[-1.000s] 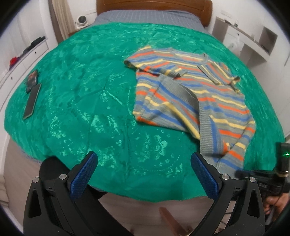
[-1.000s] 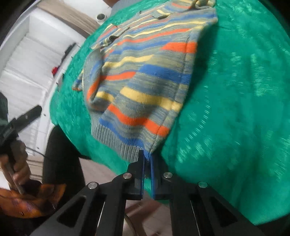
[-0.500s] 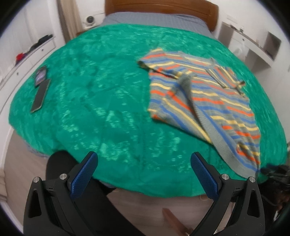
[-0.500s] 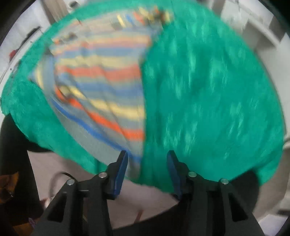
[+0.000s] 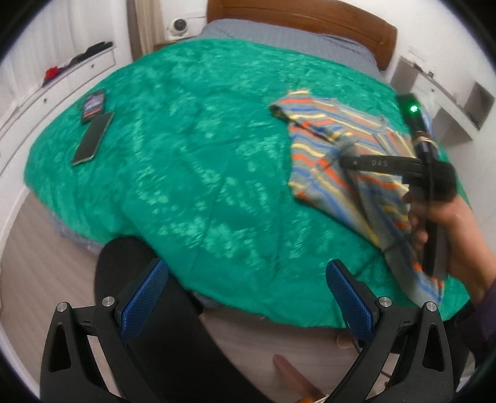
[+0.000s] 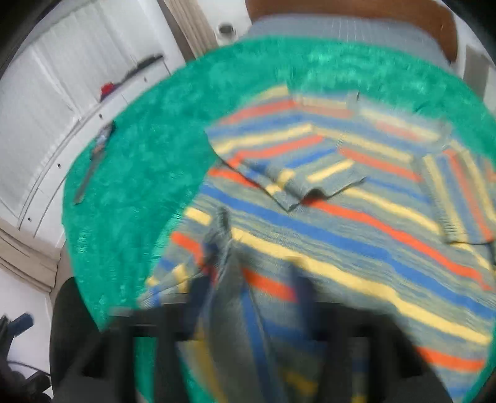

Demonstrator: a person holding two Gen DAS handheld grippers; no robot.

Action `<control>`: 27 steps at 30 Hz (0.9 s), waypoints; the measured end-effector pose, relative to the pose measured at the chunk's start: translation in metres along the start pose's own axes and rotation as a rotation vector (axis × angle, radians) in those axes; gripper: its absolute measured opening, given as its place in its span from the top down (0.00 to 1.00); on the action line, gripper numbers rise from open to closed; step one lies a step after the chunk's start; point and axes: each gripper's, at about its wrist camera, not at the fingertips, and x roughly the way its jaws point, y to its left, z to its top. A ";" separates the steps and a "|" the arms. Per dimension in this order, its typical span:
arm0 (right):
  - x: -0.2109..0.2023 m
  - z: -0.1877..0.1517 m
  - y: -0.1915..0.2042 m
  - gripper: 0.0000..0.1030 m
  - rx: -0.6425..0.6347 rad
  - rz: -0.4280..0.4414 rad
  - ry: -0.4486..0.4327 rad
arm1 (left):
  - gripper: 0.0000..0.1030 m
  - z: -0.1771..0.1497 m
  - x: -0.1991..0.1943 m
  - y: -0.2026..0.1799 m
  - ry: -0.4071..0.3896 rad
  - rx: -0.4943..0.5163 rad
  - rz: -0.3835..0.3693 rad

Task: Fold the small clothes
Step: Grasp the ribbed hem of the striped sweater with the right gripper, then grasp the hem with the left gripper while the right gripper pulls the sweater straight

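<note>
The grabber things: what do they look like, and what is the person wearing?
The left gripper is a black frame with silver screws and two blue, bumpy finger pads. The right gripper is black too, with a green light, a black cable and white letters. The right hand has a dark purple sleeve.

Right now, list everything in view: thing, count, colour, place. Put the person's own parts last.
striped sweater: one, grey with orange, yellow and blue stripes, on the right side of the bedspread, partly folded.
bedspread: one, green, covering the bed.
phone: one, dark, flat on the bedspread's left edge.
small dark card: one, just beyond the phone.
headboard: one, brown wood, far end of the bed.
round white device: one, left of the headboard.
shelves: white, on the right wall.
left tool: black with blue pads, open and empty, over the near bed edge.
right tool: blurred, jaws closing, sweater fabric between them.
right hand: one, gripping the right tool's handle.
</note>
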 end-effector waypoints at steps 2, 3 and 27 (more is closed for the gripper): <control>-0.007 -0.011 0.007 0.96 -0.013 0.008 0.000 | 0.01 -0.003 -0.002 0.012 -0.003 -0.014 0.023; -0.016 -0.019 0.015 0.97 -0.032 0.047 -0.009 | 0.01 -0.004 -0.002 0.016 -0.007 -0.020 0.031; -0.124 -0.257 -0.154 0.58 0.389 0.012 0.128 | 0.78 -0.020 0.130 -0.053 0.294 0.212 -0.014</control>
